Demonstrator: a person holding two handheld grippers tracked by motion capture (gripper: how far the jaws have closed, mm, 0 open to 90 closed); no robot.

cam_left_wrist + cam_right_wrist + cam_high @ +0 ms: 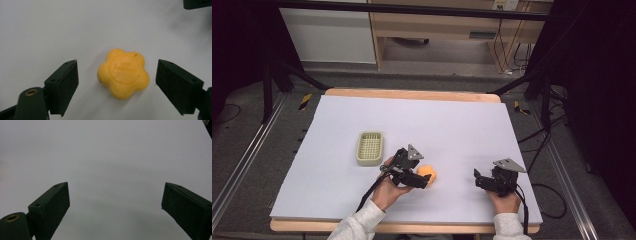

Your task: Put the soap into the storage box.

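Yellow soap (pixel 123 73); pale-green gridded basket (pixel 370 148); black tongs (pixel 117 85).

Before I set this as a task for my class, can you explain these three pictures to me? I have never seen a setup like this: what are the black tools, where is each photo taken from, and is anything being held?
A person sits at a white table holding a hand-held gripper in each hand; there is no robot arm. The wide picture comes from a camera above, looking down. The other two come from small cameras riding on each gripper, looking out between its two black fingers.

On the table lie a pale green basket and a yellow flower-shaped soap. The left gripper is open with the soap lying between its fingers, not yet gripped. The right gripper is open too, with bare table in front. Nothing is held.
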